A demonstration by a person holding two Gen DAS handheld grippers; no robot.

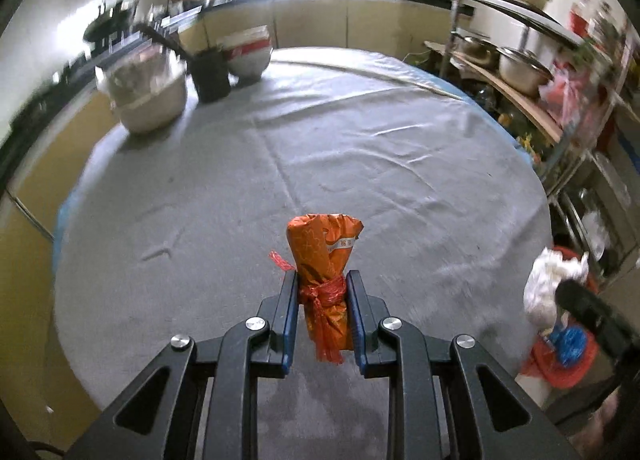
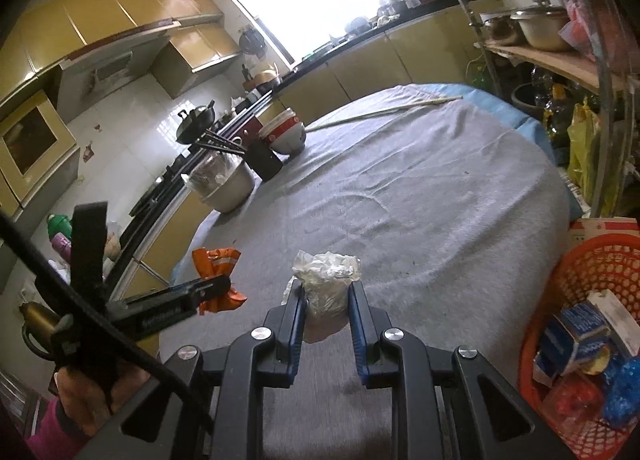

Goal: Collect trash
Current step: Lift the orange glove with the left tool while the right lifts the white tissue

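While the round table under its grey cloth carries only a few kitchen vessels at its far edge, two pieces of trash are lifted off it and none visibly lies loose on the cloth, which suggests the collecting is well advanced and only the depositing remains. The red basket, just beside the table at the right, already holds several discarded items: blue-and-white packaging and crumpled blue and red scraps, too jumbled to count exactly. At the far edge stand one covered metal bowl, one dark cup of chopsticks, and one stack of red-and-white bowls. The left gripper has its two fingers nearly closed, clamped on one orange wrapper rolled and tied with red netting, held upright above the cloth. The right gripper is likewise closed down on one crumpled white wad, near the basket. Count: two grippers, two held pieces, one basket.
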